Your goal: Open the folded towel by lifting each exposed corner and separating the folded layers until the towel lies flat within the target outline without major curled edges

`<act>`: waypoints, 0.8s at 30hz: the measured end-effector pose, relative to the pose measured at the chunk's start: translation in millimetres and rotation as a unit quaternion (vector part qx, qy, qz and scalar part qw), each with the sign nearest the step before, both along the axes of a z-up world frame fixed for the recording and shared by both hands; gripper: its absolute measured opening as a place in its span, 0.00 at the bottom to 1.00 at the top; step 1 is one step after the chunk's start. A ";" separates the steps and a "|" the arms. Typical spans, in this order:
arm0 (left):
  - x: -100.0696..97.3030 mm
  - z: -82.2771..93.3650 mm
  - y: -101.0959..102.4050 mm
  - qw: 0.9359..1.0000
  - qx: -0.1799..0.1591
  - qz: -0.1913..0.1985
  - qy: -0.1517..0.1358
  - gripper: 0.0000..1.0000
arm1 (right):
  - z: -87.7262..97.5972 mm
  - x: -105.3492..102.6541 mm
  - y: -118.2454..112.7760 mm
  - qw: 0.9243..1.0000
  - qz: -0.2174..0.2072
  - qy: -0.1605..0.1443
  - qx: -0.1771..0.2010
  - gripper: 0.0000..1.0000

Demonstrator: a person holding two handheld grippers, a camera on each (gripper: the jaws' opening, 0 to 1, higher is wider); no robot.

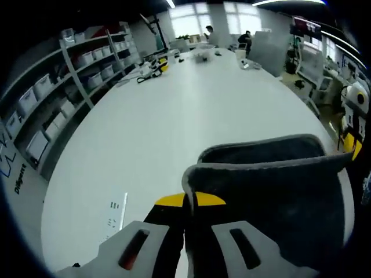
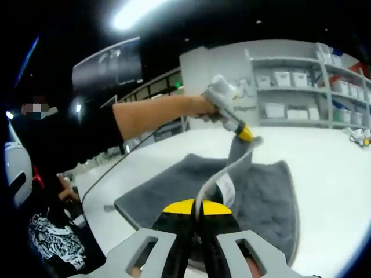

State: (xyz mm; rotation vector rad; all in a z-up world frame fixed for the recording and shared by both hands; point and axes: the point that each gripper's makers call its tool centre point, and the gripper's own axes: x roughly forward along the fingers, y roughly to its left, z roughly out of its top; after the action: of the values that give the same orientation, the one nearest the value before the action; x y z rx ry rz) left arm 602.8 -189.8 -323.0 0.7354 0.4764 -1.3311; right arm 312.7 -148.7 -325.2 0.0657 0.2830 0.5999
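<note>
The white table [image 2: 324,168] carries the grey towel [image 2: 255,191], its lower layer flat. A raised edge stretches between the grippers: the left gripper [image 2: 246,134] pinches the far corner, the right gripper [image 2: 196,217] pinches the near corner, both lifted.

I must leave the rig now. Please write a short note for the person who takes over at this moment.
Left gripper: shut on the towel edge, held up off the white table.
Right gripper: shut on another part of the towel edge, also lifted.
Towel: dark grey, its far part resting on the table, top layer raised between both grippers.
Done: edge gripped and lifted.
Left: separate the layers, spread flat, smooth curls. I cannot see a target outline.
</note>
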 end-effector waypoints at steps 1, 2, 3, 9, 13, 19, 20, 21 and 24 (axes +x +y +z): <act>-0.4 2.5 5.5 1.000 -0.001 0.001 -0.002 0.03 | 2.9 0.3 7.7 1.000 0.008 -0.004 -0.003 0.00; -0.8 5.1 10.9 1.000 -0.002 0.001 -0.004 0.03 | 5.9 0.6 15.4 1.000 0.017 -0.008 -0.006 0.00; 0.4 7.7 19.7 1.000 0.001 0.005 -0.010 0.03 | 9.4 0.5 25.9 0.999 0.028 -0.013 -0.009 0.00; -0.9 18.7 57.0 0.999 -0.008 0.023 -0.023 0.03 | 15.4 1.0 66.5 0.997 0.068 -0.020 -0.011 0.00; -1.3 24.2 77.0 0.999 -0.014 0.034 -0.031 0.03 | 18.8 -0.8 86.2 0.996 0.085 -0.025 -0.010 0.00; -10.9 29.6 90.3 0.998 -0.018 0.035 -0.041 0.03 | 25.4 -3.5 104.9 0.994 0.106 -0.034 -0.011 0.00; -11.3 30.0 91.1 0.998 -0.018 0.035 -0.041 0.03 | 26.4 -4.1 108.4 0.993 0.110 -0.035 -0.012 0.00; -14.3 32.1 95.5 0.998 -0.019 0.034 -0.044 0.03 | 27.4 -4.7 111.9 0.993 0.115 -0.037 -0.013 0.00; -16.1 36.5 105.7 0.998 -0.023 0.038 -0.048 0.03 | 28.1 -5.6 121.0 0.991 0.127 -0.038 -0.016 0.00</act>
State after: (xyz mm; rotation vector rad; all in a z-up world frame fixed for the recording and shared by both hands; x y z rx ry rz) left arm 586.7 -84.1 -286.5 0.7328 0.3910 -1.2266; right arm 307.1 -27.7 -297.0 -0.0254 0.2278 0.8490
